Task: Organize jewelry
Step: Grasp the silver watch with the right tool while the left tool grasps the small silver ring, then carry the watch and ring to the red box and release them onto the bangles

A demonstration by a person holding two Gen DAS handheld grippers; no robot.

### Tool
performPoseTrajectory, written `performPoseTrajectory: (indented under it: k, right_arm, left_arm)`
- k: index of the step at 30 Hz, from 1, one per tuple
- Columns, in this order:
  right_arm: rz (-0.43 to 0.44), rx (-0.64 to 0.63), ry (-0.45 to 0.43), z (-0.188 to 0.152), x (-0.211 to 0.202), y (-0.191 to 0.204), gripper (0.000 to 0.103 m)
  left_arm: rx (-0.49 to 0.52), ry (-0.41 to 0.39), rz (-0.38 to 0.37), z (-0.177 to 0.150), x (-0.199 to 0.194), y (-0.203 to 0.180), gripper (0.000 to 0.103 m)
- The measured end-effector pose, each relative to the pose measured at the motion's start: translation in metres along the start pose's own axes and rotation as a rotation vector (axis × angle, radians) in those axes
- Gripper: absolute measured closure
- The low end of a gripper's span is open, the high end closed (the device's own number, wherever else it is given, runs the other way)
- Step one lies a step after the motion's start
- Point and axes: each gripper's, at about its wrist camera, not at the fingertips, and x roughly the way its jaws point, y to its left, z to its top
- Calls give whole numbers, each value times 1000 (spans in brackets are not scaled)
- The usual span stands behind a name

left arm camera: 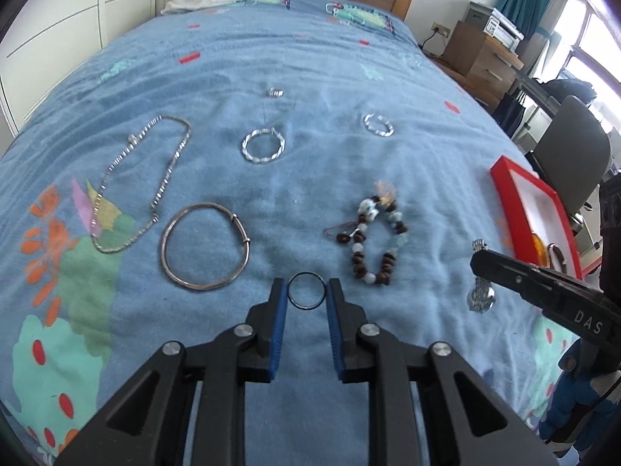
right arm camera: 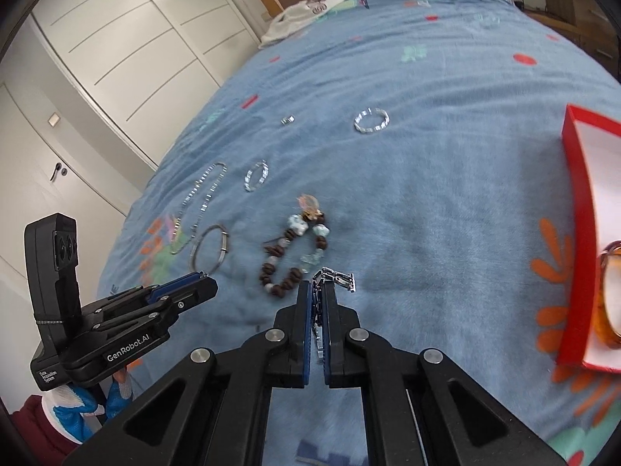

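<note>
Two blue-padded fingers of the left gripper (left arm camera: pixel 306 291) are pinching a thin dark ring (left arm camera: pixel 306 290) just above the blue bedspread (left arm camera: pixel 310 58). Only the right wrist view is showing the right gripper (right arm camera: pixel 317 291) clenched on a silver watch band (right arm camera: pixel 337 276); the left view is showing the watch (left arm camera: pixel 481 298) dangling below that arm. Beside them are lying a beaded bracelet (left arm camera: pixel 374 239), a silver bangle (left arm camera: pixel 205 246), a chain (left arm camera: pixel 139 182) and two twisted hoops. At the bed's right edge is sitting a red box (right arm camera: pixel 578 240) holding an amber bangle (right arm camera: pixel 611 295). Open bedspread is stretching between box and jewelry.
</note>
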Motion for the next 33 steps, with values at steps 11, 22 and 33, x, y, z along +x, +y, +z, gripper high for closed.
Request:
performPoseTrajectory:
  k: [11, 22, 33]
  right_arm:
    - [-39, -27, -130, -6, -86, 22, 98]
    - [-154, -9, -261, -14, -186, -13, 98]
    - [-263, 80, -292, -16, -229, -103, 98]
  left_arm:
    - [54, -101, -56, 3, -67, -35, 84]
    - [142, -148, -159, 11, -102, -112, 84]
    - [296, -84, -247, 30, -61, -223, 84]
